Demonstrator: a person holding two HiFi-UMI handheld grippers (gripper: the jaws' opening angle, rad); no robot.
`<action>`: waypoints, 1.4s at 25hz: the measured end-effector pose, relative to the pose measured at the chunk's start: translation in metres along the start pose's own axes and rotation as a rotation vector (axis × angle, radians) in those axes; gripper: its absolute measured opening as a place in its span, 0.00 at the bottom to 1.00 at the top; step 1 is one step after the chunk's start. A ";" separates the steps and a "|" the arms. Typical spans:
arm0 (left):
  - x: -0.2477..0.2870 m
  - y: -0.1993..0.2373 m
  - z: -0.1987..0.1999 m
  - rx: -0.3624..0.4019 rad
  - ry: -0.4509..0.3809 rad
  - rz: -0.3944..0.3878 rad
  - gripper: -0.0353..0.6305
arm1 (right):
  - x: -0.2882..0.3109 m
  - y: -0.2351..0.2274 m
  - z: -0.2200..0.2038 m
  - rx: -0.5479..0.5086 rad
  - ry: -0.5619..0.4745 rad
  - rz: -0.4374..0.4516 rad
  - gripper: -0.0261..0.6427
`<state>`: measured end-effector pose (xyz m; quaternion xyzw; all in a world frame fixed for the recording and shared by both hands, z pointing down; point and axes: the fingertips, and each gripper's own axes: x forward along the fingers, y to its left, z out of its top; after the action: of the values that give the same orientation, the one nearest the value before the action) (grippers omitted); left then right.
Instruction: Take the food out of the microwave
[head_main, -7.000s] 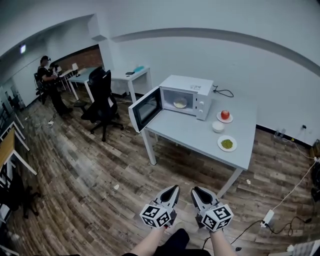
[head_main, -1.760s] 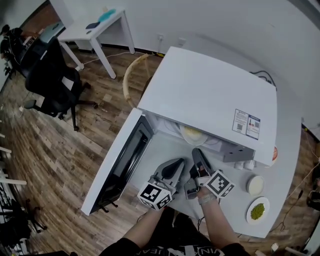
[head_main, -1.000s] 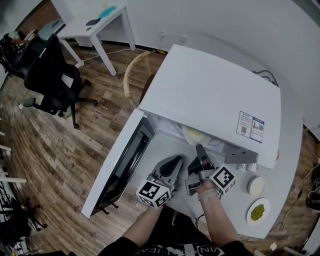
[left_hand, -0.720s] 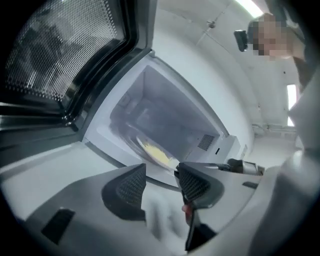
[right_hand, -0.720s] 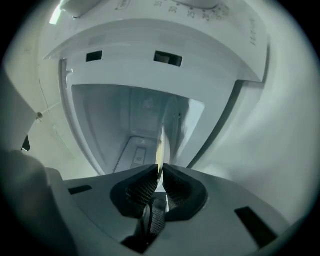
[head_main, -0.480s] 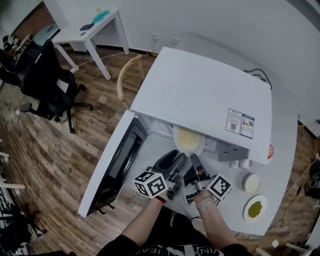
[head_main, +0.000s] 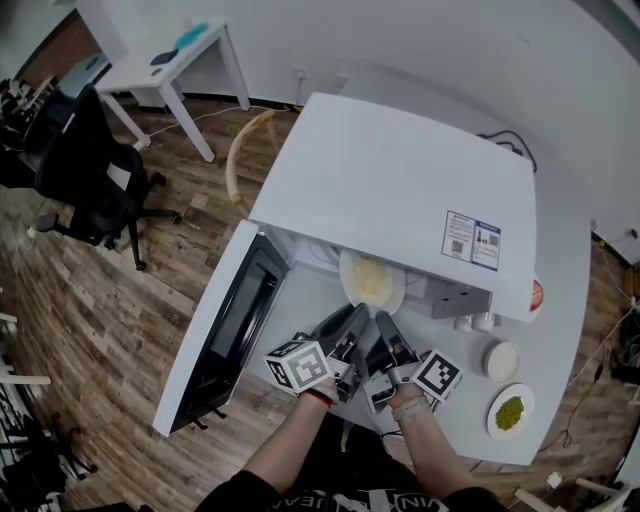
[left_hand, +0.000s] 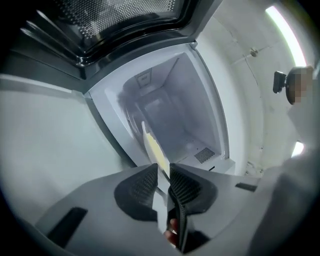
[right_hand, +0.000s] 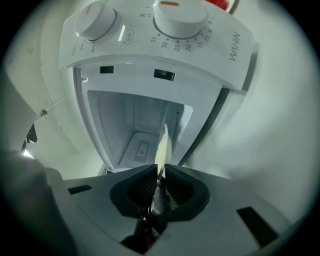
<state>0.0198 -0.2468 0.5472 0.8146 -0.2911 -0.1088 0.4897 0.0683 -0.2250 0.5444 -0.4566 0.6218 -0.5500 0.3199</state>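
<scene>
White plate (head_main: 372, 282) of pale yellow food, partly out of open white microwave (head_main: 400, 200).

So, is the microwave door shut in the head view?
No, the microwave door stands swung wide open at the left of the cavity, with the plate of food showing at the opening.

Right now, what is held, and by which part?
Right gripper and left gripper, its jaws just closing, pinch the plate of food by its near rim.

Floor: dark wooden planks (head_main: 110, 300).
Walls: plain white (head_main: 430, 50).
Furniture: a black office chair (head_main: 85, 165) near a white side table (head_main: 130, 72).
Light: a bright ceiling strip (left_hand: 286, 31).
</scene>
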 end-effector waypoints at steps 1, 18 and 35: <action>0.000 0.000 0.000 -0.006 -0.002 0.002 0.17 | 0.001 -0.001 0.001 -0.010 -0.004 -0.012 0.12; -0.015 0.006 0.000 -0.052 -0.016 -0.008 0.15 | 0.017 -0.018 0.015 0.021 -0.027 -0.099 0.12; -0.005 0.013 -0.012 -0.109 0.009 0.007 0.21 | 0.010 -0.017 0.009 0.038 -0.023 -0.081 0.12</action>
<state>0.0163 -0.2399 0.5635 0.7862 -0.2852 -0.1193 0.5351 0.0763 -0.2377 0.5607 -0.4816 0.5884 -0.5689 0.3132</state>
